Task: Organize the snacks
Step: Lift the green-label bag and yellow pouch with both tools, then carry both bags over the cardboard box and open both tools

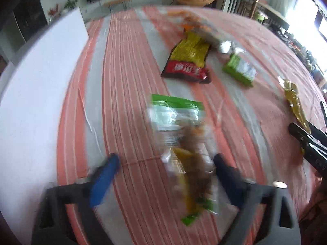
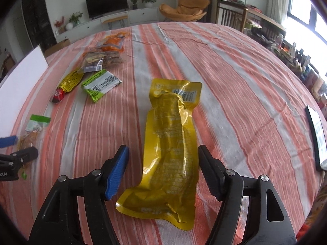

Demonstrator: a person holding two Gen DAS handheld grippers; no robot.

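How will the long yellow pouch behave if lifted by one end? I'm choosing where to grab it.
The yellow pouch looks vacuum-tight around a bulky filling, so probably fairly stiff mid-body, drooping little. Its glossy film may be slippery. The flat sealed ends look thin and floppy; gripped there, it would likely swing.

Both claws same build: black plastic scissor-style frames with cut-out slots in the arms. Right claw: silver rivet heads at the pivots, one ribbed blue pad, one ribbed black pad. Left claw: blurred, same blue/black pad pairing, grey-black arms; white lettering on its body in the right wrist view, only partly readable.
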